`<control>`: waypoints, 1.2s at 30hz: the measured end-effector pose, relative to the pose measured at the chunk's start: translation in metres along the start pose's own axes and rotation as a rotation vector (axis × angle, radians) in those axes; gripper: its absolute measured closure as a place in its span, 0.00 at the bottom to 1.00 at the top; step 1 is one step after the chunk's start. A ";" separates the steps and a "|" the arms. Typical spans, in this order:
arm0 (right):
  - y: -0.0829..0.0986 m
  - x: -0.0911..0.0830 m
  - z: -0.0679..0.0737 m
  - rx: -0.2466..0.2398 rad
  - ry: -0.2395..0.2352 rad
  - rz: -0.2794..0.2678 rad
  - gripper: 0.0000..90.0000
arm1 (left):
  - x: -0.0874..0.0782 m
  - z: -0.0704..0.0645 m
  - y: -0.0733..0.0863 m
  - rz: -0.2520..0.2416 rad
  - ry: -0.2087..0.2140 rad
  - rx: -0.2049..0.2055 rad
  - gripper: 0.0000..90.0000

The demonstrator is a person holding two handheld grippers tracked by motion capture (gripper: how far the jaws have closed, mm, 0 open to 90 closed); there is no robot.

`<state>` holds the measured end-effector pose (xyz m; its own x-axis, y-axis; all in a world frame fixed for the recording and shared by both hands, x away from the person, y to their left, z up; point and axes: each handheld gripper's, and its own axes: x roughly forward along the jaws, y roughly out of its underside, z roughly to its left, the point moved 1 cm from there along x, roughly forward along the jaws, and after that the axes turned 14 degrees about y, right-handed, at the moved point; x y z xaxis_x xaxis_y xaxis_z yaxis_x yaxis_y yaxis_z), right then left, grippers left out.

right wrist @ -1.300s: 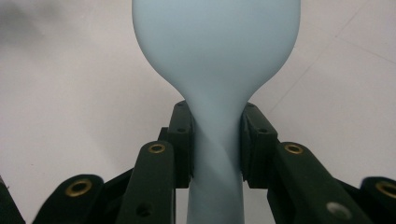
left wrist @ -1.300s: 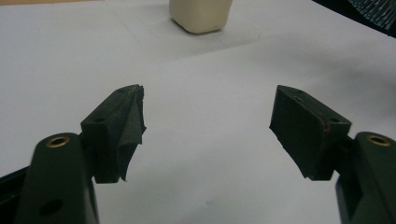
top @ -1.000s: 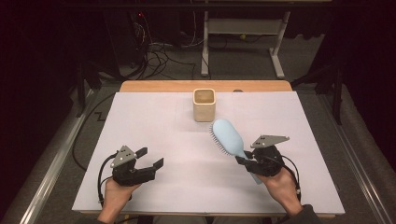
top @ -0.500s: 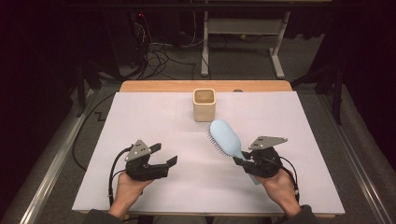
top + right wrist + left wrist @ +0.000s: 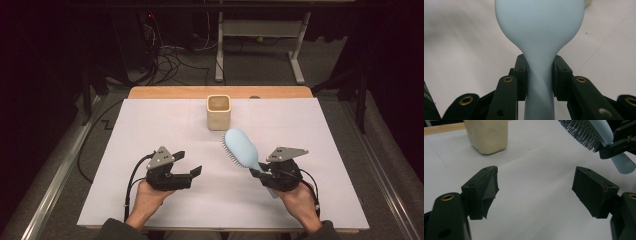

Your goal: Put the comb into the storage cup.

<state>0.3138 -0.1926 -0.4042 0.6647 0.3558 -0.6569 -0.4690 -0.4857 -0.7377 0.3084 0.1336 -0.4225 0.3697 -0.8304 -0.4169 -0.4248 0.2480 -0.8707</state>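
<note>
Between the pads of the right gripper [image 5: 539, 77], clamped on the neck of the pale blue hairbrush [image 5: 241, 149], head raised short of the cream cup [image 5: 218, 112]. Left gripper [image 5: 535, 192] agape, empty. Possibly a slim grip: could twist or slip while tipping cupward.

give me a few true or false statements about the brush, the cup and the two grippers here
1. The right gripper is shut on the light blue hairbrush. True.
2. The left gripper holds the beige cup. False: its jaws stand open with nothing between them.
3. The hairbrush stands inside the cup. False: it is outside the cup, held above the white table cover.
4. The cup stands upright. True.
</note>
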 end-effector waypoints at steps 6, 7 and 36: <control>-0.001 0.001 0.003 -0.009 -0.005 -0.002 0.78 | 0.009 -0.002 -0.003 -0.003 0.016 0.002 0.24; -0.001 0.002 0.003 -0.010 -0.004 -0.003 0.78 | 0.012 -0.002 -0.004 -0.003 0.020 -0.002 0.23; -0.007 0.011 0.018 -0.047 -0.031 -0.007 0.78 | 0.046 -0.012 -0.017 0.003 0.113 -0.010 0.19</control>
<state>0.3137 -0.1708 -0.4094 0.6491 0.3842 -0.6566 -0.4357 -0.5197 -0.7349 0.3225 0.0846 -0.4239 0.2731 -0.8807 -0.3871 -0.4341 0.2462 -0.8666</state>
